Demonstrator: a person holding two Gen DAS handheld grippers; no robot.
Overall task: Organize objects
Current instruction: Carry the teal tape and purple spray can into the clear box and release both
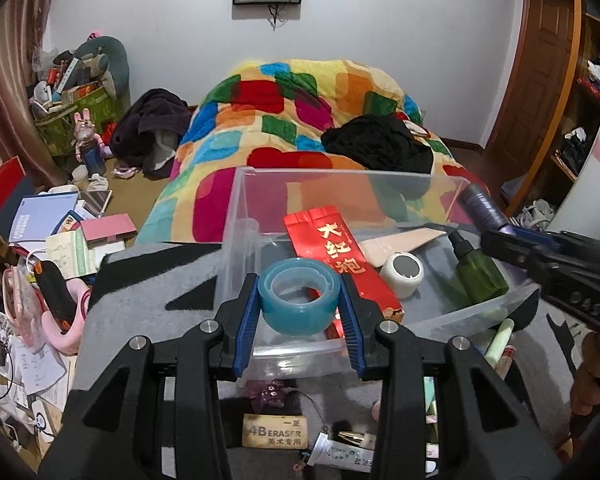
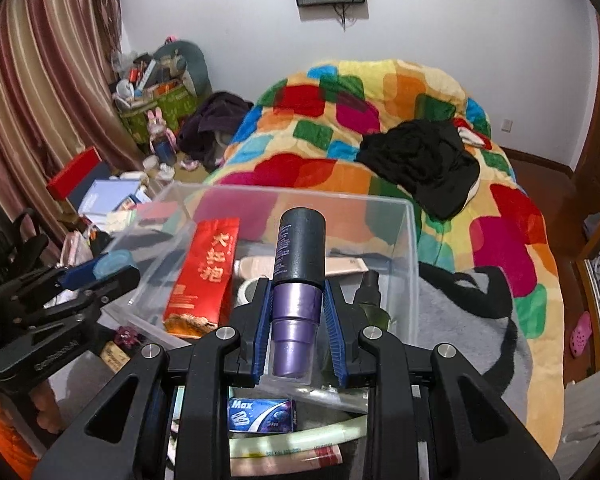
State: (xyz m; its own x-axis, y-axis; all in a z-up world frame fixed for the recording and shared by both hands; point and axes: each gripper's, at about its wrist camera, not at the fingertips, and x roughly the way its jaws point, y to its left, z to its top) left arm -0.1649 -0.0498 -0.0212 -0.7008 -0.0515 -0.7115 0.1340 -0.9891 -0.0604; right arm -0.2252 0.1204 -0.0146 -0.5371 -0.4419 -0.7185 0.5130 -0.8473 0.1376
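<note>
My left gripper (image 1: 299, 302) is shut on a blue roll of tape (image 1: 299, 295) and holds it over the near left part of a clear plastic bin (image 1: 244, 208). My right gripper (image 2: 297, 312) is shut on a purple bottle with a dark cap (image 2: 298, 272), held over the bin's near edge (image 2: 414, 240); it also shows at the right of the left wrist view (image 1: 482, 204). Inside the bin lie a red tea packet (image 1: 342, 256), a white tape roll (image 1: 403, 273), a green spray bottle (image 1: 478, 270) and a beige tube (image 1: 404, 240).
The bin stands on a grey and black blanket (image 1: 140, 292). In front of it lie an eraser (image 1: 275, 431), a small tube (image 1: 340, 450), a pale green tube (image 2: 300, 440) and a blue Max packet (image 2: 260, 416). A colourful quilt (image 1: 300, 120) lies behind. Clutter (image 1: 60, 240) fills the left side.
</note>
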